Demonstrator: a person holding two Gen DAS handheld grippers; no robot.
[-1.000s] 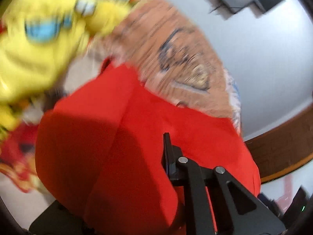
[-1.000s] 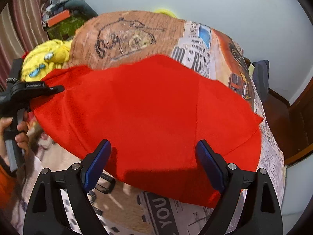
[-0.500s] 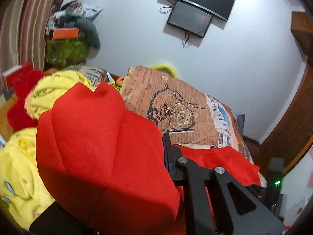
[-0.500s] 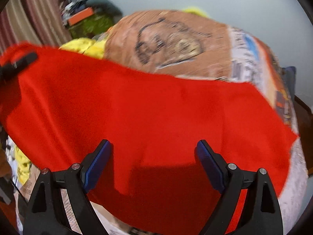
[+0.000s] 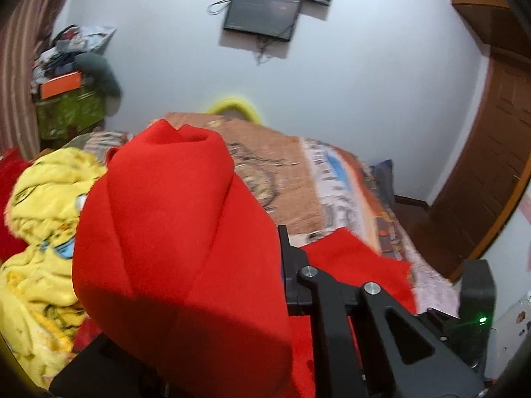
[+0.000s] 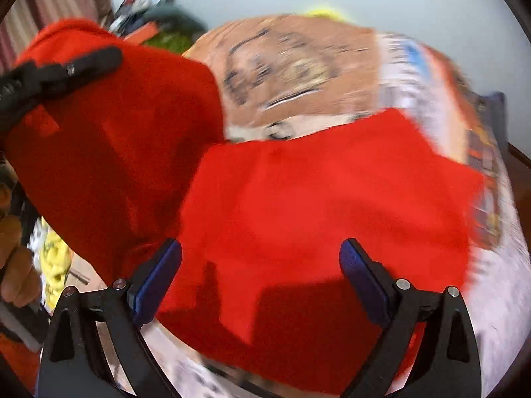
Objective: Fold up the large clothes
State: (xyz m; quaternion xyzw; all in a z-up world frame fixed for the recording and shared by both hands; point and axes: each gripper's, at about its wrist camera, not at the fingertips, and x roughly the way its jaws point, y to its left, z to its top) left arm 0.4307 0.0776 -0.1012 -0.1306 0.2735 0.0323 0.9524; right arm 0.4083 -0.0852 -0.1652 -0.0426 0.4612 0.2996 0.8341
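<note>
Left wrist view: the left gripper [image 5: 282, 285] is clamped on a bunched edge of the red garment [image 5: 172, 252], which is lifted clear of the bed [image 5: 298, 185] and drapes over the near finger so that only the right finger [image 5: 288, 265] shows; the cloth rises in a loose roll toward the bed's far left corner, while a flatter part of the same garment lies along the bed's near right edge. A yellow printed blanket [image 5: 36, 232] is heaped at the bed's left edge, and a dark screen [image 5: 262, 13] hangs on the far wall (neither is part of the fold). Right wrist view: the right gripper [image 6: 262, 268] hovers with its blue-padded fingers [image 6: 159, 275] spread wide and holding nothing, above the near edge of the red garment [image 6: 325, 205], which lies spread over the near half of the bed [image 6: 298, 66]; at the left edge the left gripper [image 6: 63, 73] holds the raised portion up, and the person's hand [image 6: 16, 265] appears below it (the frame is motion-blurred, so the fabric edges are soft). Judged progress: early. One side is raised as if for a first fold across the spread part, but no finished crease lies flat; laying that side down, aligning the edges, and any further folds appear still to be done.
</note>
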